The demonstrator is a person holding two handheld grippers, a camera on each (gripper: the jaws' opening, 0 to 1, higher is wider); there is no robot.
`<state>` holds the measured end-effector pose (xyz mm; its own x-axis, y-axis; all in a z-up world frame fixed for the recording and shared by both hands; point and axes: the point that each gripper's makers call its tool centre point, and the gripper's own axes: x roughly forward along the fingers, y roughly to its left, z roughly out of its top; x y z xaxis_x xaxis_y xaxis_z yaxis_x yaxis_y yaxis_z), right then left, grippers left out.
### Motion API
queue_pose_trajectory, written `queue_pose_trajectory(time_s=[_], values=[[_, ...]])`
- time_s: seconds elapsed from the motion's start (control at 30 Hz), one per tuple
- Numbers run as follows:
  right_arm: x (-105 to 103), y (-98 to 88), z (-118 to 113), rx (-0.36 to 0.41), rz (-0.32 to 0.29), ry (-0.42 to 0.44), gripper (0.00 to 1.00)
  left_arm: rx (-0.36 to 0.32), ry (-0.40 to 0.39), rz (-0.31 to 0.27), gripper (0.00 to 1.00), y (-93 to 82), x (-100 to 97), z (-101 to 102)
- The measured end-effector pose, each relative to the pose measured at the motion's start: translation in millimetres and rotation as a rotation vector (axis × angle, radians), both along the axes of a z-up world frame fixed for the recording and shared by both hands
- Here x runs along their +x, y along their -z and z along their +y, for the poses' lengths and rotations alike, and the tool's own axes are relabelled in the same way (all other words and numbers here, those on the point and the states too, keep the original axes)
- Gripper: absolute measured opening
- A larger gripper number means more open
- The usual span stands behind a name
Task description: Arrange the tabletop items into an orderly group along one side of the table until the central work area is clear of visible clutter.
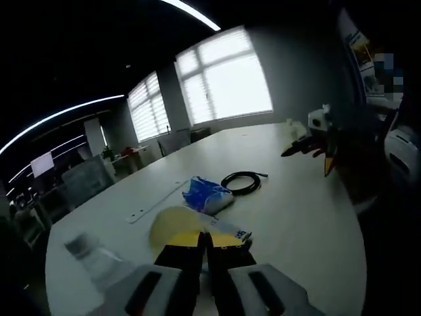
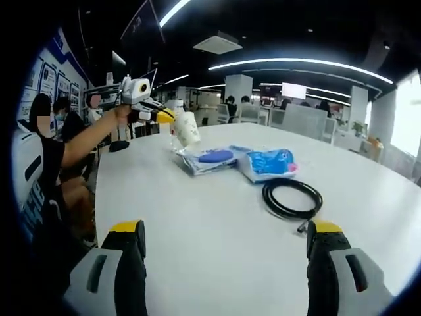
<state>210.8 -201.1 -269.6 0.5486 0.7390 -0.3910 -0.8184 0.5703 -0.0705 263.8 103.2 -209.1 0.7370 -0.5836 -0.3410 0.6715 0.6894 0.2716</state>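
My left gripper (image 1: 205,242) is shut on the rim of a pale paper cup (image 1: 172,227). From the right gripper view that left gripper (image 2: 161,116) comes in at the upper left, and the cup (image 2: 186,128) hangs tilted just above the white table (image 2: 217,224). Beneath the cup lies a clear bag with a blue item (image 2: 209,158), beside a blue packet (image 2: 270,163) and a coiled black cable (image 2: 293,196). My right gripper (image 2: 227,240) stands open over bare tabletop, short of the cable. In the left gripper view I see the packet (image 1: 206,194), the cable (image 1: 242,182) and the right gripper (image 1: 309,143) far across the table.
A white flat strip (image 1: 154,205) and a crumpled clear wrapper (image 1: 92,253) lie towards the left edge. The person's arm (image 2: 85,141) reaches along the table's left side, where other people sit. Desks and bright windows (image 1: 227,79) ring the room.
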Motion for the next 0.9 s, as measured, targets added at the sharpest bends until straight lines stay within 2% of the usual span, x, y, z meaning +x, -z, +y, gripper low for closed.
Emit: queue_pose_trajectory(time_s=[0.2, 0.23, 0.3, 0.37, 0.7, 0.9], values=[[1, 0.0, -3, 0.004, -0.002, 0.006, 0.99, 0.052, -0.025, 0.004, 0.00, 4.6, 1.8, 8], [1, 0.3, -3, 0.005, -0.001, 0.006, 0.99, 0.084, -0.034, 0.004, 0.00, 6.5, 2.8, 11], [1, 1.3, -4, 0.005, 0.000, 0.007, 0.99, 0.104, -0.037, 0.009, 0.00, 8.2, 3.0, 11], [1, 2.5, -4, 0.005, 0.002, 0.008, 0.99, 0.169, -0.041, 0.014, 0.00, 12.5, 2.6, 13], [0, 5.4, -7, 0.010, 0.006, 0.008, 0.98, 0.271, -0.053, 0.030, 0.00, 20.1, 2.8, 9], [1, 9.5, -10, 0.015, 0.014, 0.013, 0.98, 0.293, -0.081, 0.027, 0.00, 14.6, 4.7, 9]])
